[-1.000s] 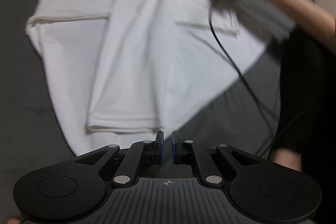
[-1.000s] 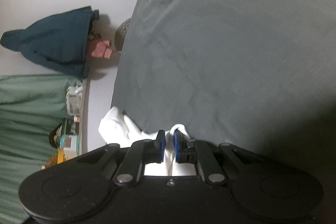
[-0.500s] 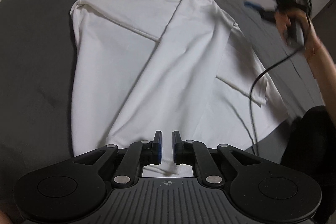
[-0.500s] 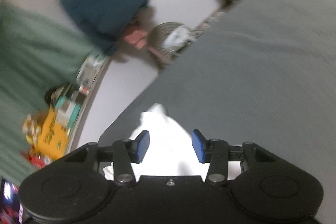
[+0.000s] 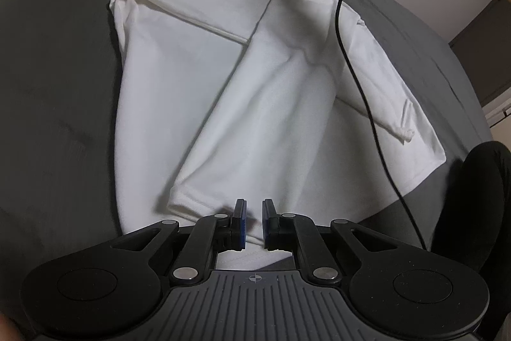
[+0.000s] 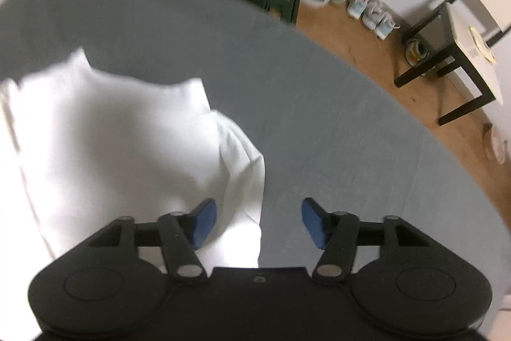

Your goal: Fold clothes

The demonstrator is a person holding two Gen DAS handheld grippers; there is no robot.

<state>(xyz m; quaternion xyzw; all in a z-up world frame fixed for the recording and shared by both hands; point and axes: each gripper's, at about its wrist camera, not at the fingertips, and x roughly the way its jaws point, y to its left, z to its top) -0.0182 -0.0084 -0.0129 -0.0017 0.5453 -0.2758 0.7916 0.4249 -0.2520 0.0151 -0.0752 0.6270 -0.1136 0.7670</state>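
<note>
Grey bed (image 5: 64, 85) under white shirt (image 5: 255, 85), one side folded over lengthwise. Left gripper (image 5: 254, 214) at near hem, jaws nearly closed, perhaps pinching cloth. Right gripper (image 6: 258, 221) above far corner, jaws apart after just narrowing, empty, shirt edge below. Black cable (image 5: 351, 69) across sleeve.

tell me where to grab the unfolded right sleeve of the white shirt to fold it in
Grip the white shirt at its loose sleeve cuff, coming from the outer right edge. The sleeve lies flat and spread outward, so its free end lifts easily and can be carried across the body.
</note>
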